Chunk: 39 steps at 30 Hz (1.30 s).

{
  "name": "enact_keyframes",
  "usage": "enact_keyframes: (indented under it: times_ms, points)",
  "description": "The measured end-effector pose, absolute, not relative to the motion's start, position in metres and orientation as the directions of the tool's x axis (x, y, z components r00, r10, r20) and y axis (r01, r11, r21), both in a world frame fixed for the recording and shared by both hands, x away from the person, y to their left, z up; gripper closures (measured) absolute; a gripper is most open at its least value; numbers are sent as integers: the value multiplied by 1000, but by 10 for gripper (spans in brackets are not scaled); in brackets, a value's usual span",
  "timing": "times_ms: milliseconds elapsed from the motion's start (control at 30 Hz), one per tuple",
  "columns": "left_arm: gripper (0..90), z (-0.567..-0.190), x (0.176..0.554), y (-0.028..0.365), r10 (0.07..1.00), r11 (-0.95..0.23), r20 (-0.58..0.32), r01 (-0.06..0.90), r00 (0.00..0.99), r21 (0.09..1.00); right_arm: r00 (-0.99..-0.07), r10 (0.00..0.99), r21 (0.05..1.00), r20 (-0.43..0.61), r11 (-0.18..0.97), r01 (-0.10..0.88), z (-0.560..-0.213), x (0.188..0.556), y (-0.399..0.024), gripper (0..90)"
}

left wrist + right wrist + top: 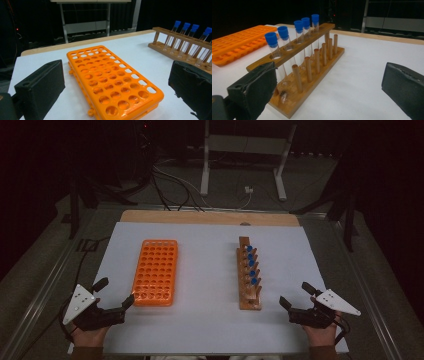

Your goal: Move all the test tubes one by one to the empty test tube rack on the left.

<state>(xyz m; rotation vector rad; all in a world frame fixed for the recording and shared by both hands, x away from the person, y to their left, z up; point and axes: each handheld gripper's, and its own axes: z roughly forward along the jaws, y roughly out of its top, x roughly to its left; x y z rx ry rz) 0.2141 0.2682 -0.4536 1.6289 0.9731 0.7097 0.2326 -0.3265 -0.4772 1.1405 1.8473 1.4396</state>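
**Both claws spread at the near edge**

My left claw (114, 292) rests on the white-covered counter (210, 320), jaws wide apart, just beside the near end of the flat orange plastic rack of round holes (156, 272). My right claw (298, 295) is likewise spread and empty, just right of the wooden peg rack (249, 274), which holds five clear tubes with blue caps (298, 37) upright.
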Motion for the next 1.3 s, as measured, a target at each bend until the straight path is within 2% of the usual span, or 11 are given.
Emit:
enact_keyframes:
  times_ms: [733,767,1067,1300]
  points:
    - [11,-455,213,268,880,-79,-48,246,473,966,-578,812,956,83,98,275,-466,239,-304,7]
    - [11,-455,213,268,879,-79,-49,246,474,966,-589,804,957,82,102,272,-464,240,-301,31]
    - [11,-458,215,265,876,-82,-57,264,479,961,-637,766,946,88,136,293,-454,246,-285,34]
    - [11,-458,214,263,875,-100,-42,266,482,959,-665,742,942,84,159,296,-452,251,-273,69]
